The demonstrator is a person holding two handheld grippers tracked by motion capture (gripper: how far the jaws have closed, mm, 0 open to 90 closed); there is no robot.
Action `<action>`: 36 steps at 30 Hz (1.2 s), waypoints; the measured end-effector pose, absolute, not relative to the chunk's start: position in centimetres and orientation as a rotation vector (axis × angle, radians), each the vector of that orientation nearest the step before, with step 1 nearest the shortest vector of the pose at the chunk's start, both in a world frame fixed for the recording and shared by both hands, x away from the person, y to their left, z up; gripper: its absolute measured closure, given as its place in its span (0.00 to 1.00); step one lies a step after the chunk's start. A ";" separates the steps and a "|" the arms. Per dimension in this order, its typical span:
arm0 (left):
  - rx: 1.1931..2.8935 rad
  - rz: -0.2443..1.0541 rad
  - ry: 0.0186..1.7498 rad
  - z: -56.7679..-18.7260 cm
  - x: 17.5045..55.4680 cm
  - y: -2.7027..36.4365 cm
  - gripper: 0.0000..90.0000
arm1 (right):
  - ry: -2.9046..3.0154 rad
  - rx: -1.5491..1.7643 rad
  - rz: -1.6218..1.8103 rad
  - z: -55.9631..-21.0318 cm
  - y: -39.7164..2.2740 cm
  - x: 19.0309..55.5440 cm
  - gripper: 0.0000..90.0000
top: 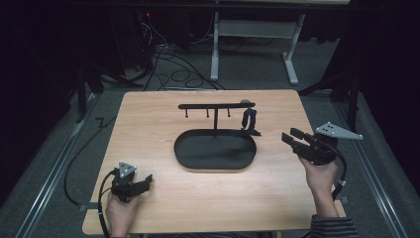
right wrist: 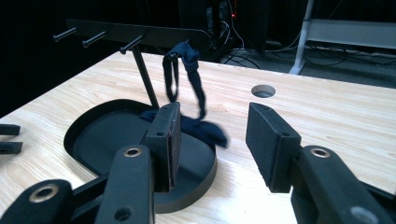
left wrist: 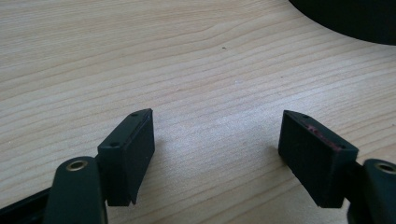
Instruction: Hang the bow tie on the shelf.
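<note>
Dark blue cloth [right wrist: 194, 88] hangs limp from the right end of the black stand's [top: 216, 106] crossbar, its lower end trailing over the rim of the oval tray [top: 188, 157] onto the desk [top: 163, 188]. The stand is a thin post with a flat bar and three small pegs, rising from the matte, shallow-walled tray near the desk's middle. The right gripper [top: 293, 136], held near the desk's right edge, points toward the cloth with its jaws apart and nothing between them. The left gripper [top: 144, 181] rests by the near left corner, jaws apart over bare, pale wood grain. Wide open desk surface lies around the tray.
</note>
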State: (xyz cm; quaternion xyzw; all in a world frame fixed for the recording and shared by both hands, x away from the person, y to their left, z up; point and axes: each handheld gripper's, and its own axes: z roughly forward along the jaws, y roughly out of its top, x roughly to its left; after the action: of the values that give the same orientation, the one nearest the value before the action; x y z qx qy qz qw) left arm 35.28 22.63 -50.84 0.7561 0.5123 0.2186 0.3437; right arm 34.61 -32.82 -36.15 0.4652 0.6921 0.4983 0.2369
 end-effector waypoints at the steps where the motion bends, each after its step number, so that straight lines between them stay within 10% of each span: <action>1: 1.965 0.568 1.331 -50.8 35.3 22.6 0.30 | 1.896 1.274 1.368 -36.2 -32.9 34.5 0.63; 36: 1.964 0.569 1.332 -50.8 35.3 22.6 0.30 | 1.882 1.367 1.379 -39.3 -34.3 32.9 0.63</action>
State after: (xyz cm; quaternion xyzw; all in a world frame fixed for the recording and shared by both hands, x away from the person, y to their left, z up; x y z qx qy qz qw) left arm 35.28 22.62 -50.85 0.7558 0.5125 0.2190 0.3436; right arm 32.93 -34.33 -39.26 0.4936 0.6793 0.4977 0.2170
